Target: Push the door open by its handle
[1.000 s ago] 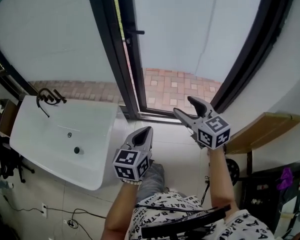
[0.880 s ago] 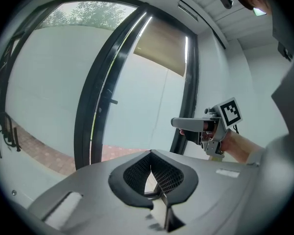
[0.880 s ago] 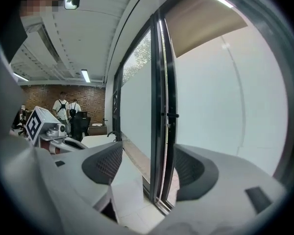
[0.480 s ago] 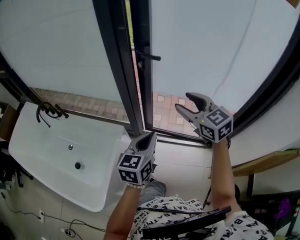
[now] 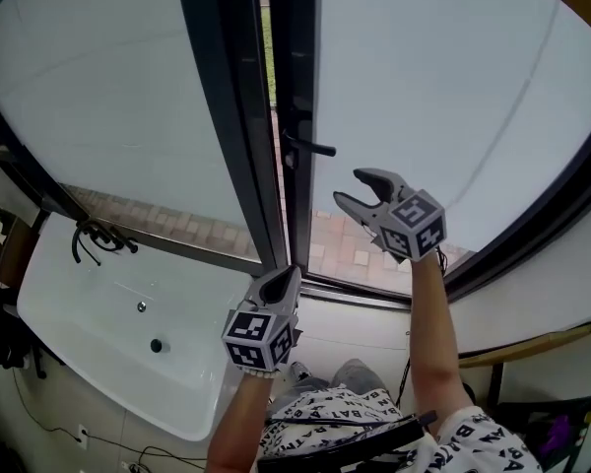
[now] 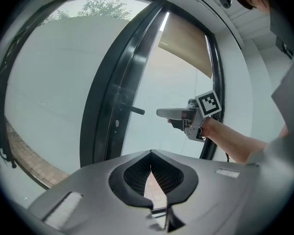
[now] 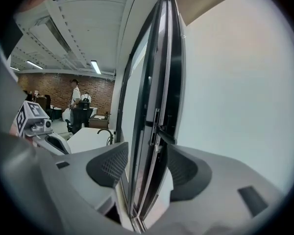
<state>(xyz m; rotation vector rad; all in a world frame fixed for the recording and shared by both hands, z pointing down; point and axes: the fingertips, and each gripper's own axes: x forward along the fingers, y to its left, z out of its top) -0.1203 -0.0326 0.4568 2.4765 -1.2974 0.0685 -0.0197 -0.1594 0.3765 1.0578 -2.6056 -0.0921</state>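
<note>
The glass door (image 5: 443, 87) in its black frame stands ahead, with a narrow gap along its left edge. Its black lever handle (image 5: 313, 148) sticks out to the right at mid height. My right gripper (image 5: 351, 186) is raised just right of and below the handle, apart from it, jaws open and empty. In the right gripper view the door edge and handle (image 7: 162, 133) lie ahead between the open fingers (image 7: 110, 164). My left gripper (image 5: 284, 276) hangs lower, near the frame's foot, shut on nothing. The left gripper view shows the handle (image 6: 133, 110) and the right gripper (image 6: 172, 113) beside it.
A white basin (image 5: 89, 333) with a black tap (image 5: 98, 235) stands at the lower left. A fixed glass pane (image 5: 98, 87) fills the left side. Brick paving (image 5: 360, 249) lies outside. A wooden shelf (image 5: 532, 341) juts out at the right. People stand far back in the room (image 7: 76, 94).
Both grippers have risen toward the door. The right gripper has come up and left, close to the handle, with its jaws slightly narrower. The left gripper stays shut.
</note>
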